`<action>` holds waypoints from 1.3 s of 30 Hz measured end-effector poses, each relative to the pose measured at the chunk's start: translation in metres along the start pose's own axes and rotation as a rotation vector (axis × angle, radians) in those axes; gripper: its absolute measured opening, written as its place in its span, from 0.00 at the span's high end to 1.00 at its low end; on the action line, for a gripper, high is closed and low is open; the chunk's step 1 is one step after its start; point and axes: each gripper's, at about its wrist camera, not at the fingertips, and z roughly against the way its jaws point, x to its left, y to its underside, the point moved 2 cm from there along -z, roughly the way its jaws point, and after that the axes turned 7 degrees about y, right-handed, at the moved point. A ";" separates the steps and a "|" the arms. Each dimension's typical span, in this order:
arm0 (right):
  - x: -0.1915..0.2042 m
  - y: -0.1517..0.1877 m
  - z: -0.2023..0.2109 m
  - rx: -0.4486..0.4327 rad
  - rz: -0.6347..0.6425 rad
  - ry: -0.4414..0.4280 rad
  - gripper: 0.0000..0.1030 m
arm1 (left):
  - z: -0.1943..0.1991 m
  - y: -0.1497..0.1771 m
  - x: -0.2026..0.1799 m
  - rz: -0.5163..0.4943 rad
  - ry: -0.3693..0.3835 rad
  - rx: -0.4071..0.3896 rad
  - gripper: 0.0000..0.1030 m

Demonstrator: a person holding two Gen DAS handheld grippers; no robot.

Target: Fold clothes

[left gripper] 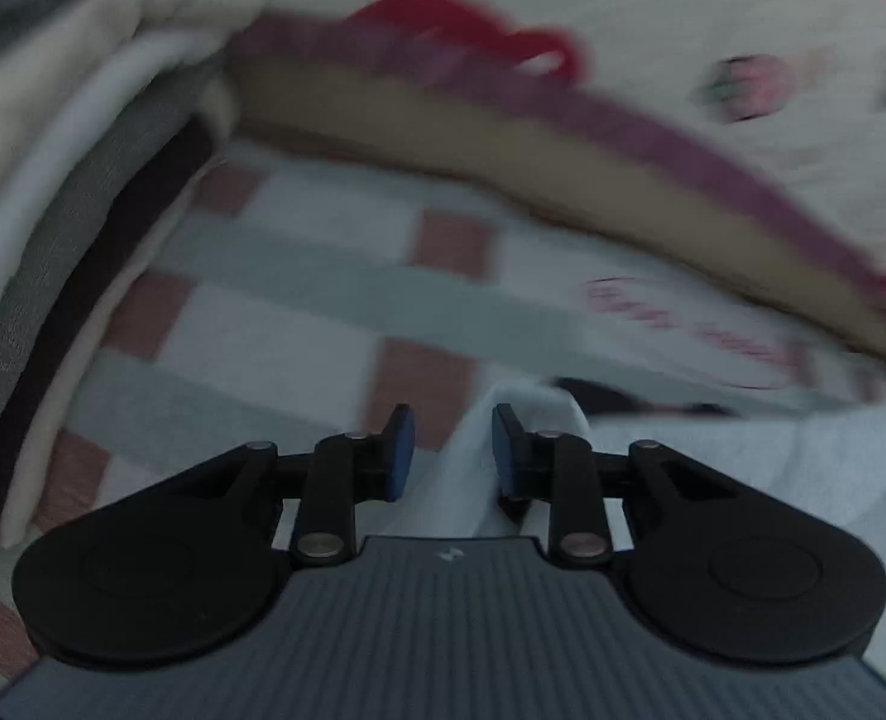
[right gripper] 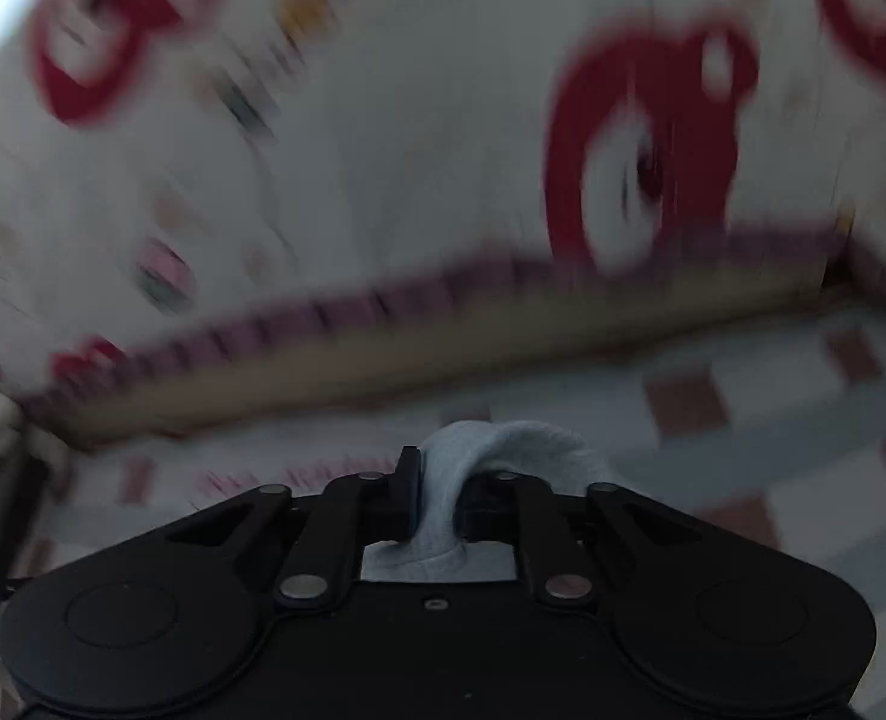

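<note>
A pale blue garment [left gripper: 743, 456] lies on the checked bed sheet [left gripper: 299, 300] at the lower right of the left wrist view. My left gripper [left gripper: 452, 456] is open, with a fold of that garment rising between its blue pads [left gripper: 404, 450], which do not press on it. In the right wrist view my right gripper [right gripper: 440, 501] is shut on a bunched fold of the pale blue garment [right gripper: 503, 441] and holds it just above the sheet [right gripper: 743, 420]. Both views are blurred by motion.
A stack of folded clothes [left gripper: 83, 228] in white, grey and black stands at the left. A thick quilt with red cartoon prints and a purple border [left gripper: 623, 60] lies along the far side; it also fills the right wrist view [right gripper: 383, 120].
</note>
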 end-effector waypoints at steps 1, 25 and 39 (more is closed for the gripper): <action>-0.001 0.003 -0.024 0.049 -0.005 0.039 0.79 | -0.004 -0.001 0.005 -0.007 0.014 0.004 0.76; 0.093 0.141 -0.024 0.185 0.207 -0.335 0.58 | -0.017 0.069 -0.032 0.072 0.158 0.071 0.60; 0.176 0.203 -0.018 0.183 0.626 -0.282 0.53 | -0.036 0.075 -0.032 -0.015 0.180 0.125 1.00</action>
